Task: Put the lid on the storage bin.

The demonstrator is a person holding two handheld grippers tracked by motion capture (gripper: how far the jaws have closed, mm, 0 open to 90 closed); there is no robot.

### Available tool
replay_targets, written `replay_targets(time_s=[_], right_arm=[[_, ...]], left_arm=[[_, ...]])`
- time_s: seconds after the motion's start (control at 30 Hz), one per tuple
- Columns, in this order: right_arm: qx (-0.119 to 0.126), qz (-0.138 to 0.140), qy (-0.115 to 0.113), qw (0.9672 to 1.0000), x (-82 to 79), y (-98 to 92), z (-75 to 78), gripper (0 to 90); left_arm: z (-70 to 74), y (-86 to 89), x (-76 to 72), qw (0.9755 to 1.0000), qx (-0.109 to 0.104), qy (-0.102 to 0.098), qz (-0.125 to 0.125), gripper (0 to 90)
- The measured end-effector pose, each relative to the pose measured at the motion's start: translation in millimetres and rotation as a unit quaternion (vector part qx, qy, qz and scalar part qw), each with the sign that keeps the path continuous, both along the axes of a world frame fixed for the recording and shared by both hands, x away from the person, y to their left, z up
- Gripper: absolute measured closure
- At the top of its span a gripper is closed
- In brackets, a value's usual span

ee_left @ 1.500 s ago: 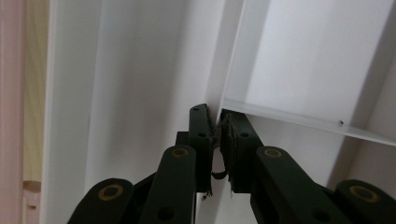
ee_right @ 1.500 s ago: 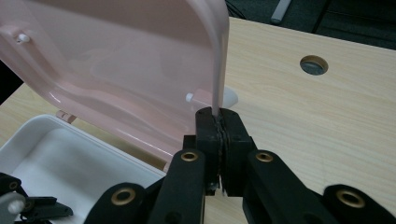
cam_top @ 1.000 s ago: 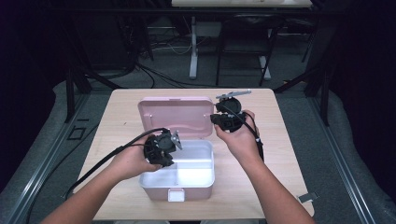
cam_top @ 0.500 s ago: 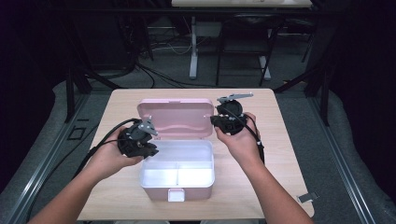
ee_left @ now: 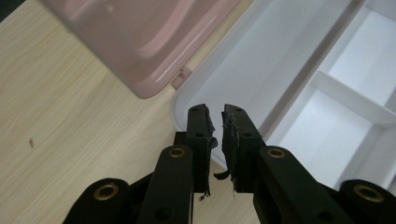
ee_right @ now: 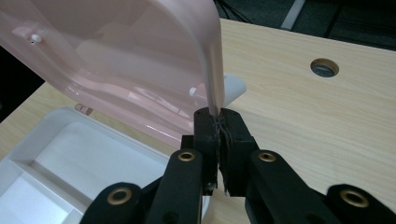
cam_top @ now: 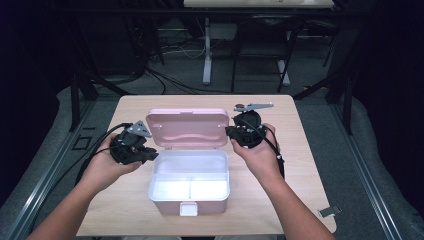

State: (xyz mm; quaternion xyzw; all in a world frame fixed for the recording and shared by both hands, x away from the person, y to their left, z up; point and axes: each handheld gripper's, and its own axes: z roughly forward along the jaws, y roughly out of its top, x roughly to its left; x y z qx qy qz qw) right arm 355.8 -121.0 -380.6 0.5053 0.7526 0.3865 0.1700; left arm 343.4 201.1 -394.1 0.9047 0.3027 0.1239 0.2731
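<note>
A white box (cam_top: 190, 202) with a divided inside stands open on the wooden table (cam_top: 300, 165). Its pink lid (cam_top: 187, 127) stands upright at the back. My right gripper (cam_top: 232, 131) is shut on the lid's right edge; in the right gripper view its tips (ee_right: 218, 114) pinch the lid's rim (ee_right: 212, 70). My left gripper (cam_top: 145, 154) hovers at the box's left rear corner. In the left gripper view its jaws (ee_left: 215, 112) stand a narrow gap apart with nothing between them, over the box's rim (ee_left: 243, 60) and below the lid (ee_left: 140, 37).
A round cable hole (ee_right: 324, 67) lies in the tabletop behind the right gripper. A small metal clip (cam_top: 327, 211) sits by the table's front right corner. Black cables trail off the table's left side. Dark floor and frame legs surround the table.
My left gripper has moved left, from above the box's inside to its left rear corner. My right gripper has stayed on the lid's edge.
</note>
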Motion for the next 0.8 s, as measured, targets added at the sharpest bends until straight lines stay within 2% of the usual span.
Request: replay_targets(time_s=[0.27,0.37,0.47,0.5,0.63,0.67,0.7,0.8], right_arm=[[0.003,0.003,0.001,1.0000,-2.4,-1.5,-0.6,86.1],[0.002,0.003,-0.001,1.0000,-3.7,-1.8,-0.9,86.0],[0.005,0.006,0.000,1.0000,-4.4,-2.1,-1.0,85.9],[0.008,0.011,0.001,0.9999,-4.8,-2.8,-1.0,85.9],[0.003,0.006,-0.002,1.0000,-6.0,-2.3,-1.3,85.8],[0.009,0.014,-0.001,0.9999,-6.6,-3.5,-1.6,85.6],[0.009,0.011,0.001,0.9999,-7.3,-3.3,-1.7,85.6],[0.007,0.011,-0.003,0.9999,-8.3,-4.0,-2.2,85.4]], left_arm=[[4.8,15.4,1.9,0.9988,-0.025,-0.016,0.039,77.1],[10.5,19.1,2.4,0.9974,-0.032,-0.031,0.056,76.2],[13.0,19.7,2.9,0.9968,-0.035,-0.036,0.061,75.1],[15.4,19.3,4.1,0.9961,-0.041,-0.044,0.066,75.0],[18.4,17.1,6.2,0.9954,-0.049,-0.048,0.067,74.4],[19.9,15.5,6.6,0.9943,-0.063,-0.053,0.068,74.2],[20.5,15.5,7.2,0.9936,-0.069,-0.055,0.070,74.2],[20.9,16.9,10.0,0.9921,-0.074,-0.060,0.081,74.3]])
